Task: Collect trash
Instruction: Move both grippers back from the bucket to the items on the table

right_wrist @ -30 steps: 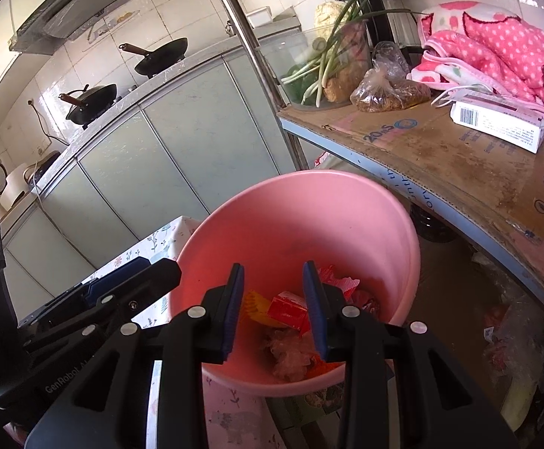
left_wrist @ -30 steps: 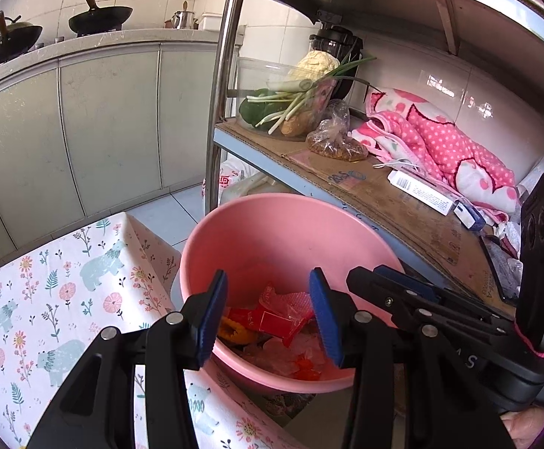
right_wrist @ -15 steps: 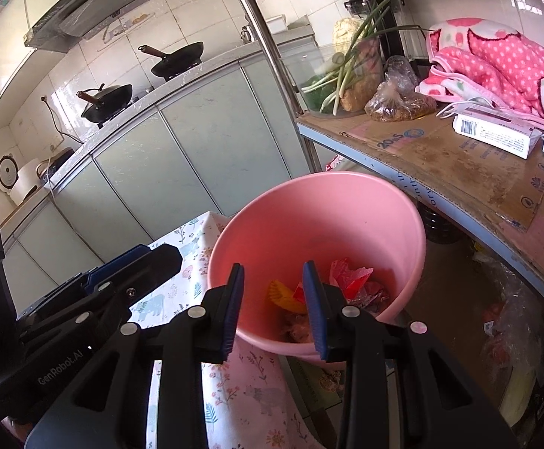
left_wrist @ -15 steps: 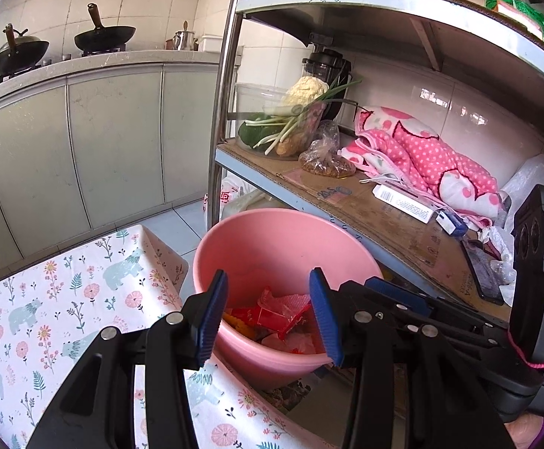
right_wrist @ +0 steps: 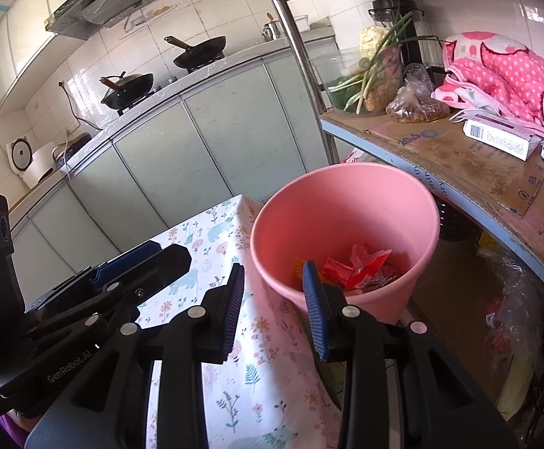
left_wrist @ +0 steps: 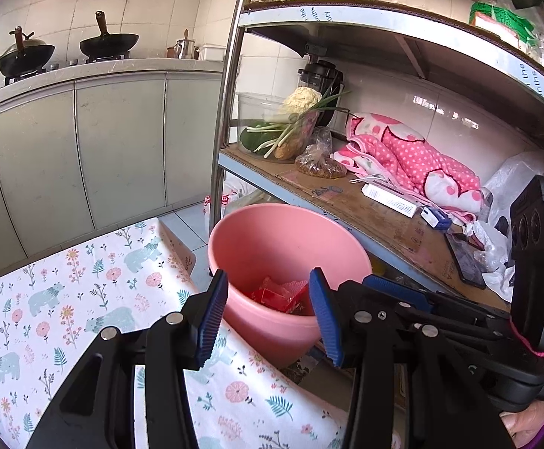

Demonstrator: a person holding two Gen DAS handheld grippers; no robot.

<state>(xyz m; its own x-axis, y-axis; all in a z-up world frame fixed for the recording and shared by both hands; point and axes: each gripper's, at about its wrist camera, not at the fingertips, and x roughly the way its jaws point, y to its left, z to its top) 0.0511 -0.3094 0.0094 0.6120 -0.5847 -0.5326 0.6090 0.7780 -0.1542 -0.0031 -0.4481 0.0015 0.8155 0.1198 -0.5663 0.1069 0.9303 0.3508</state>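
The pink bucket (left_wrist: 272, 247) with red wrappers (right_wrist: 354, 267) inside stands beside the floral-clothed worktop (left_wrist: 66, 299), under the shelf (right_wrist: 459, 157). Left tongs (left_wrist: 268, 318) and right tongs (right_wrist: 274, 303) both gape wide, empty. A careless swing could tip the bucket, spilling the trash.

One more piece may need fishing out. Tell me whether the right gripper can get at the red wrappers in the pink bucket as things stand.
Probably yes. The right gripper is open and empty, just short of the pink bucket, whose mouth is uncovered. The red wrappers lie at the bottom, so it must dip down inside the rim.
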